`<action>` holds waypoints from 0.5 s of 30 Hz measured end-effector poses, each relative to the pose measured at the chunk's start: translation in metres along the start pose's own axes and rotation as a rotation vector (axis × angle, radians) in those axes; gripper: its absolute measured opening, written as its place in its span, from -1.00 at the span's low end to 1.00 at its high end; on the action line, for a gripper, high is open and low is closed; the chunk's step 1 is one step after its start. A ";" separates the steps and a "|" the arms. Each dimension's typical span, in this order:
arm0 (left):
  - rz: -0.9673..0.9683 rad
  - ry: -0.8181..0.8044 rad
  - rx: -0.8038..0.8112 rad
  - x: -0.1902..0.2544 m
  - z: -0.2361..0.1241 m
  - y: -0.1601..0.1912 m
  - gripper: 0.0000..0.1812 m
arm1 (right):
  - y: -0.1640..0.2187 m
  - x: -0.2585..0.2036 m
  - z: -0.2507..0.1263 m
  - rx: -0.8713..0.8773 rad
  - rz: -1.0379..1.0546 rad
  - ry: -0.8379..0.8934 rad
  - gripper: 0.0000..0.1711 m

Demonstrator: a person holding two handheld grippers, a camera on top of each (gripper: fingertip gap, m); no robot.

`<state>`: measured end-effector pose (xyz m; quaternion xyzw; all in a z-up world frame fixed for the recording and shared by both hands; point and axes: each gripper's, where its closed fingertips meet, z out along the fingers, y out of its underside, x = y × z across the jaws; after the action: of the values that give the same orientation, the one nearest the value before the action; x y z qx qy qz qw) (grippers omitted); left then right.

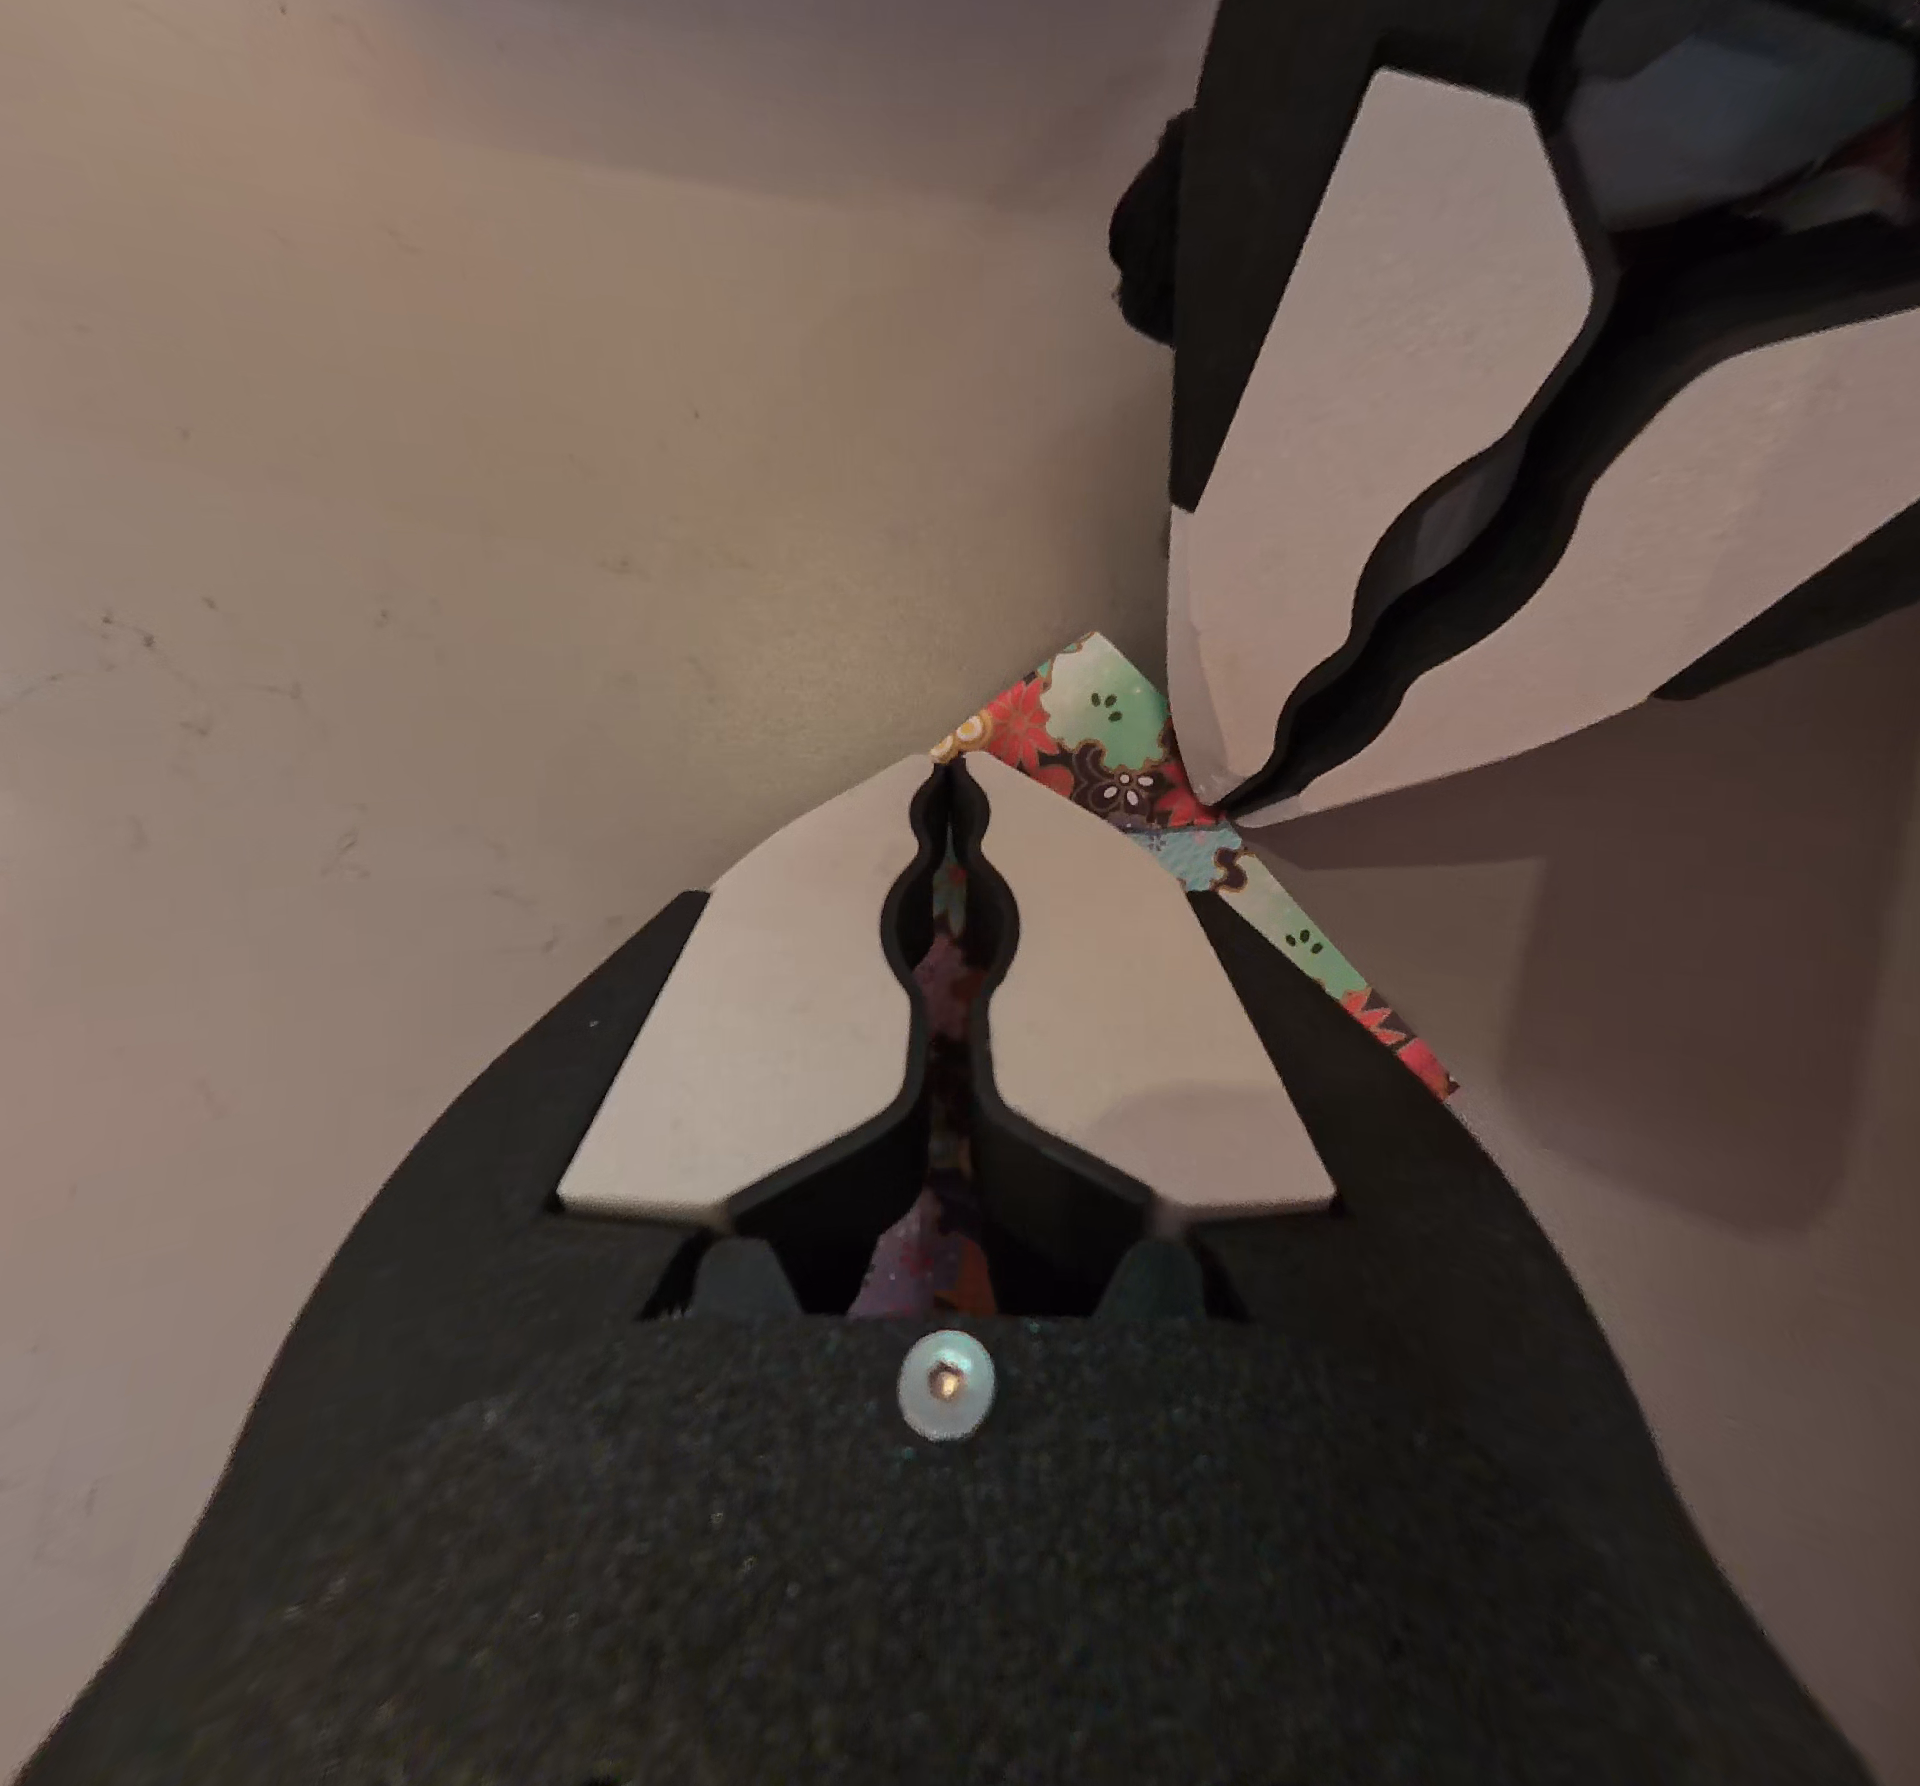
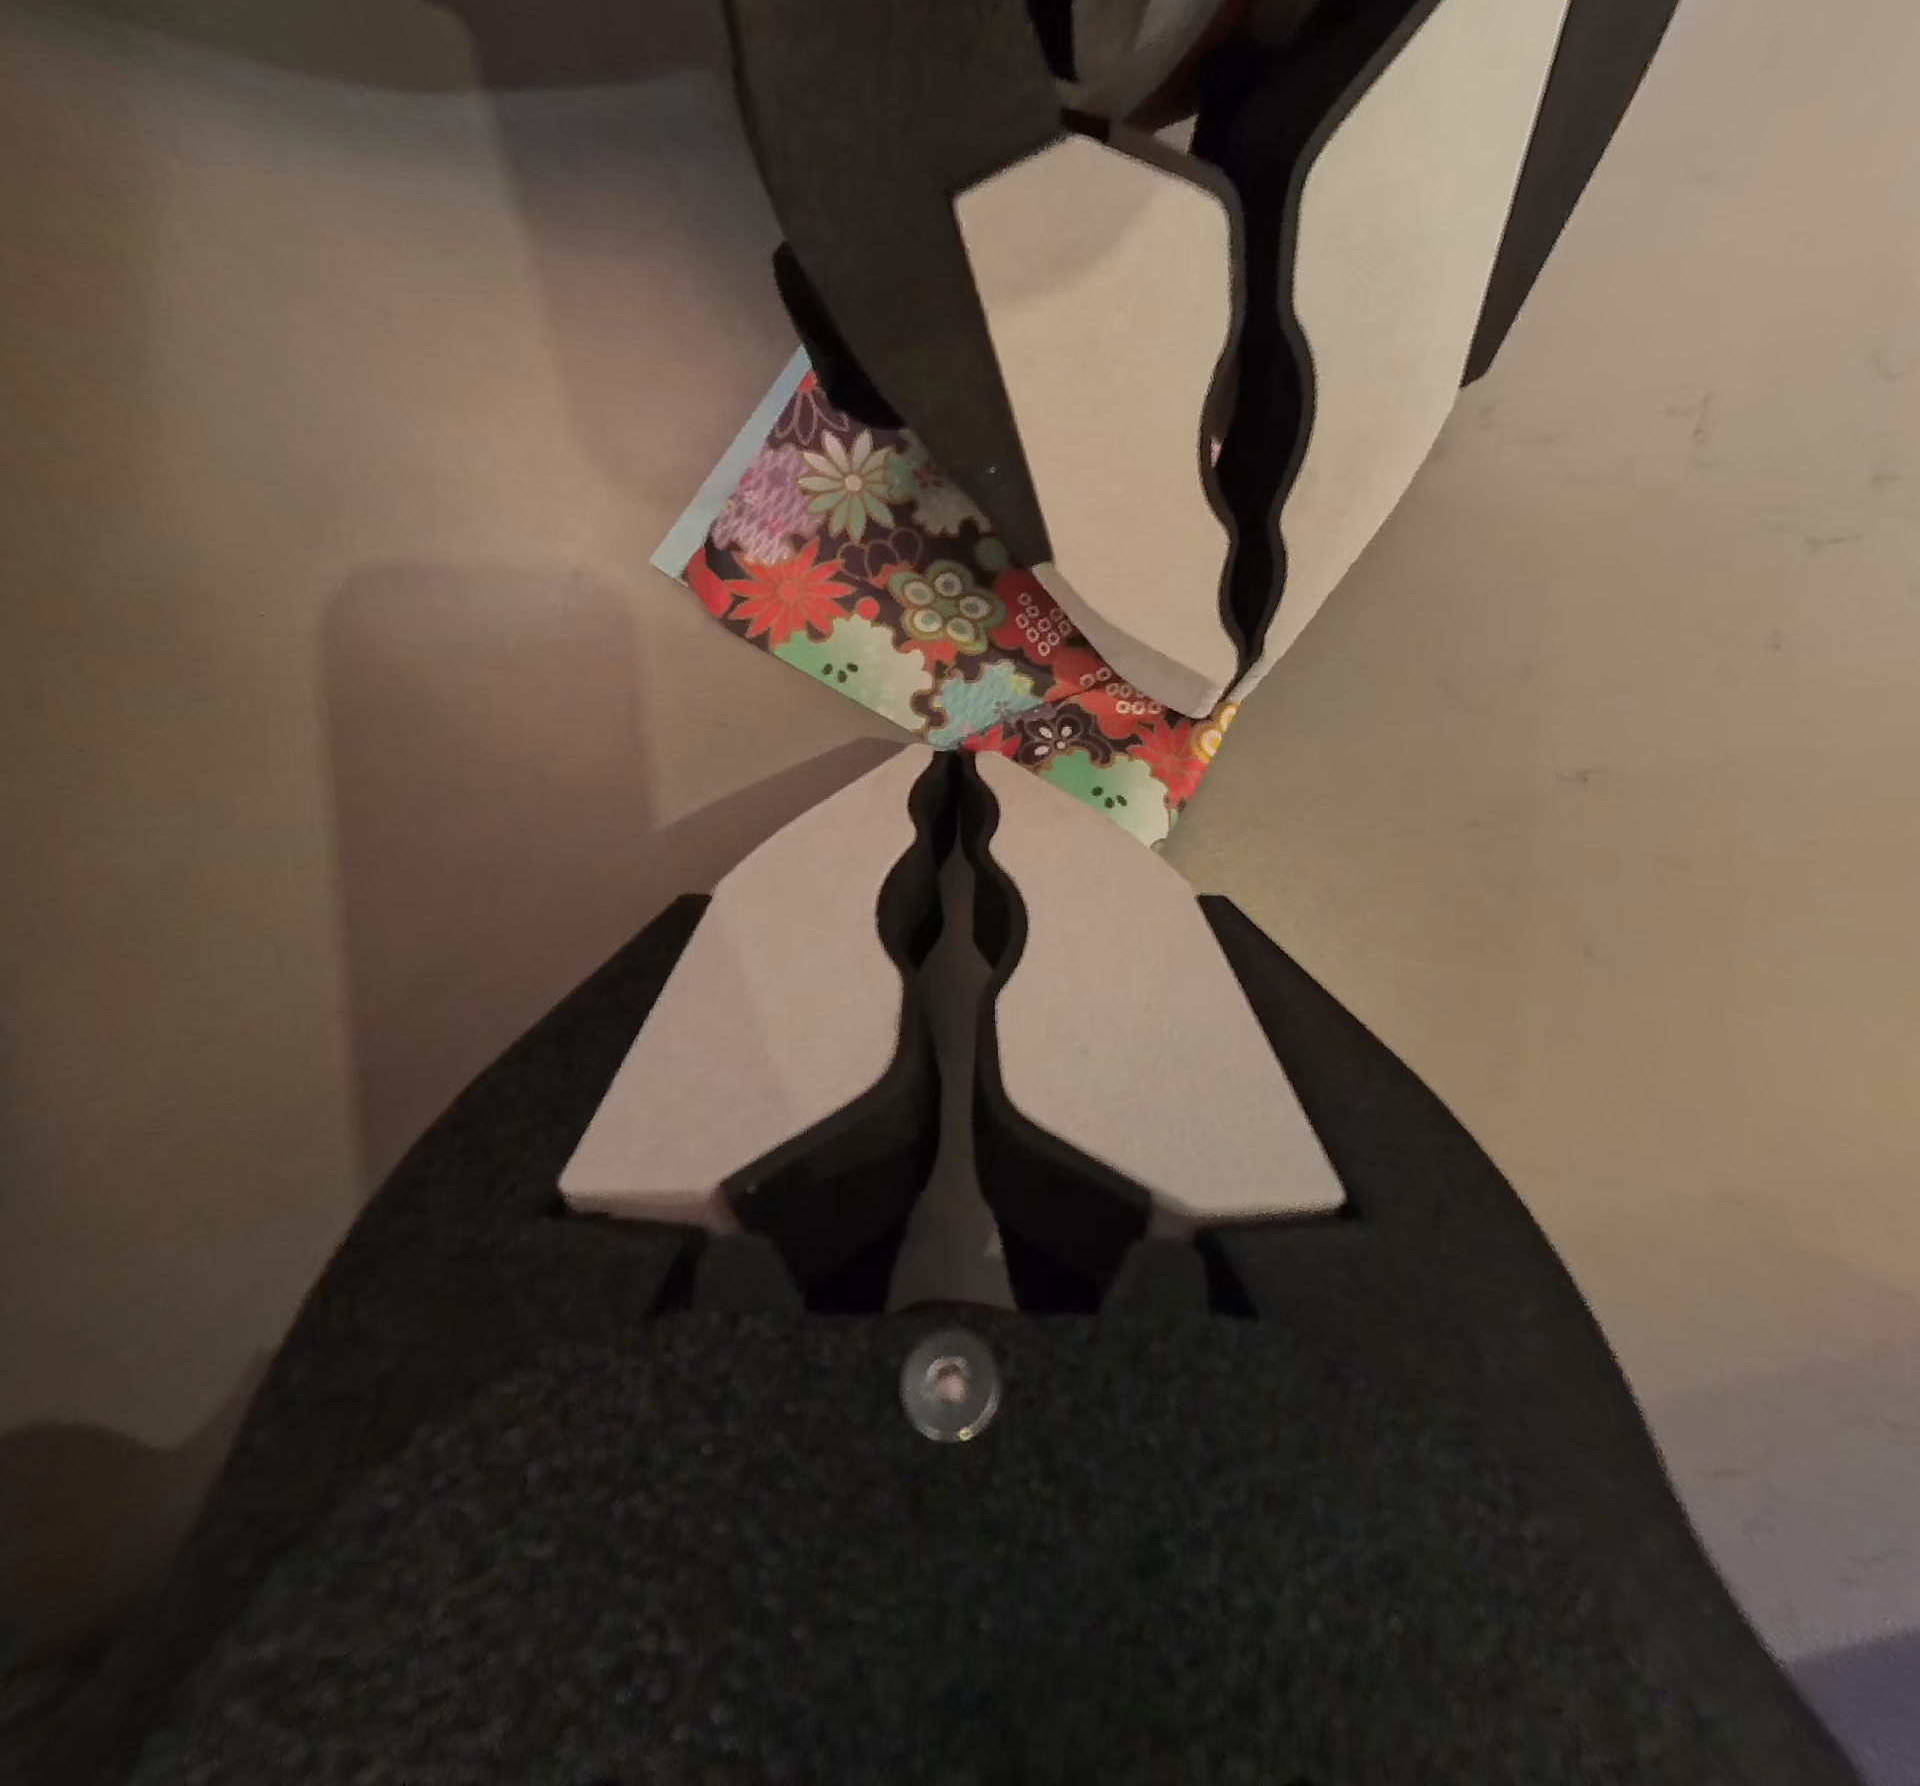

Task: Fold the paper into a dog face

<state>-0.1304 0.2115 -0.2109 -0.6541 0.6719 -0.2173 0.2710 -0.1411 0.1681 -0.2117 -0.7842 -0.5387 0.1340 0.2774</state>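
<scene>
Pressing the floral paper (image 2: 883, 583) flat on the bench (image 1: 416, 489) at frame centre, keep both tools' jaws closed — left gripper (image 1: 951, 770) and right gripper (image 2: 951, 760) tips bearing on opposite corners — while creasing.

**Background: work surface and lighting**

A plain, pale cream desk (image 1: 436, 510) fills both views. Its matte surface carries faint scuffs and small dark specks, clearest in the left wrist view. Warm, dim light falls unevenly across it, leaving soft-edged grey shadows (image 2: 488, 697), one broad and rounded. No walls, windows or floor are visible.
</scene>
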 end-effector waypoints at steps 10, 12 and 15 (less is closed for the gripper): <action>0.002 0.002 0.009 0.000 0.000 0.000 -1.00 | -0.018 0.032 -0.039 0.225 0.126 0.078 -0.99; 0.001 0.000 0.011 0.000 0.000 0.000 -1.00 | -0.012 0.043 -0.027 0.228 0.151 0.067 -1.00; -0.002 -0.007 0.015 0.000 0.000 0.000 -1.00 | -0.015 0.046 -0.012 0.244 0.169 0.037 -1.00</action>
<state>-0.1302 0.2117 -0.2107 -0.6534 0.6687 -0.2205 0.2779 -0.1289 0.2112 -0.1892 -0.7895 -0.4453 0.2066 0.3683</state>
